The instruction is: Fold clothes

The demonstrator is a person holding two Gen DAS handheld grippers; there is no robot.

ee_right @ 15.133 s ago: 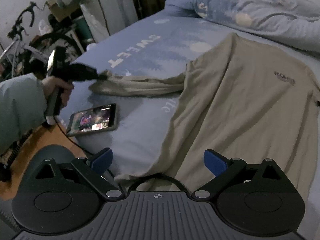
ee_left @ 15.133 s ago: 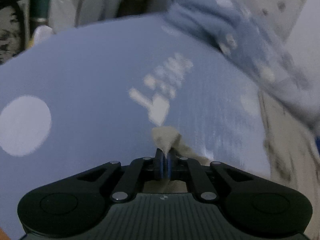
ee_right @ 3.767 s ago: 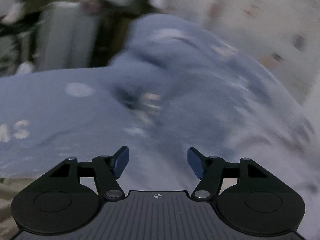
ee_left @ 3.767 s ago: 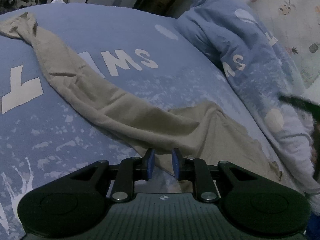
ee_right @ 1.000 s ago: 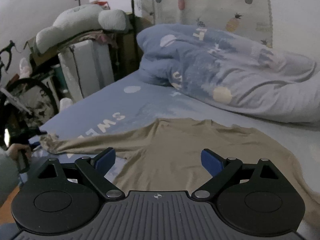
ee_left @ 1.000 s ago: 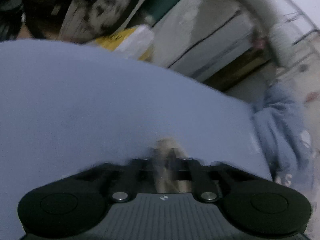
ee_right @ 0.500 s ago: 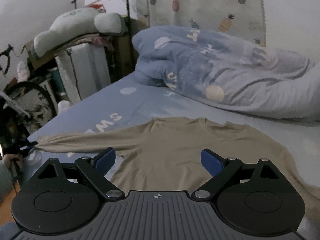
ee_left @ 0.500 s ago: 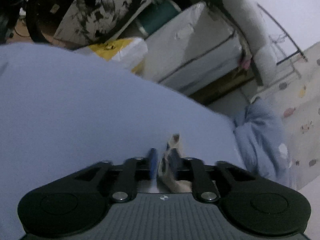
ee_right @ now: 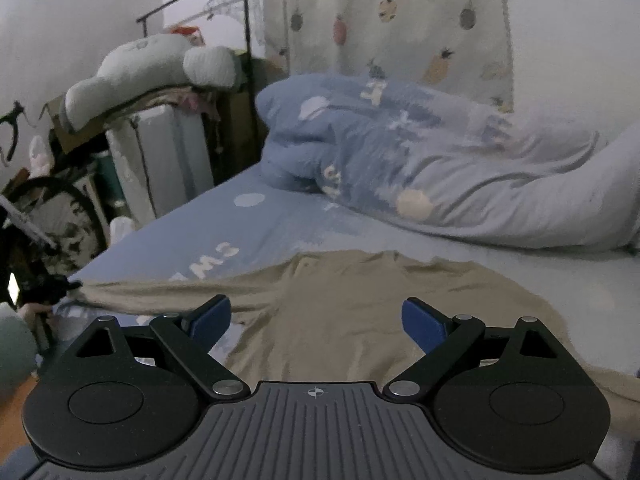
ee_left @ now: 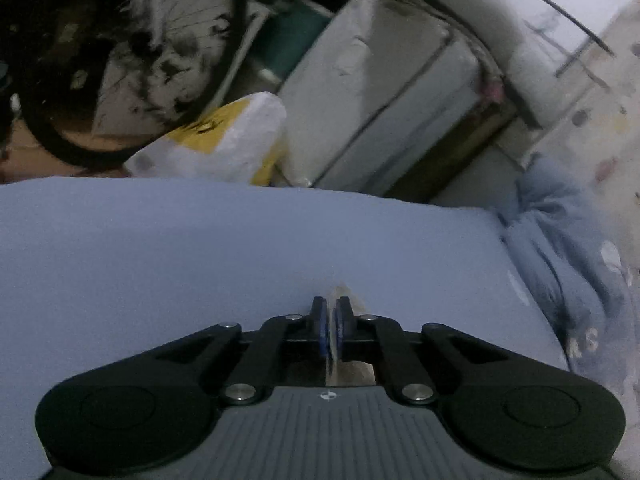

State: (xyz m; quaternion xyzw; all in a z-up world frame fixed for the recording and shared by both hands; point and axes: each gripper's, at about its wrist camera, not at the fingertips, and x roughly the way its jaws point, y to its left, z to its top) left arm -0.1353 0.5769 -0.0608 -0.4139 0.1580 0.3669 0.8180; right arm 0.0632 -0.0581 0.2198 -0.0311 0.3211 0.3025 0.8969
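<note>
A tan long-sleeved shirt [ee_right: 344, 312] lies flat on the blue bed sheet [ee_right: 248, 232]. Its left sleeve [ee_right: 168, 288] is stretched out straight to the left. My left gripper [ee_left: 331, 312] is shut on the sleeve cuff [ee_left: 340, 294]; only a small tip of tan cloth shows between its pads. In the right wrist view the left gripper [ee_right: 70, 285] sits at the far left end of the sleeve. My right gripper [ee_right: 316, 320] is open and empty, held above the shirt's body.
A crumpled blue duvet [ee_right: 420, 184] lies along the back of the bed. Beyond the bed's left edge stand a white box [ee_right: 160, 160] with a plush toy [ee_right: 152, 68] on it, a bicycle wheel [ee_right: 56, 216] and a yellow and white bag [ee_left: 216, 140].
The left gripper has pulled the sleeve cuff further left, and the sleeve now lies straight and taut. The right gripper stayed open and shifted only slightly.
</note>
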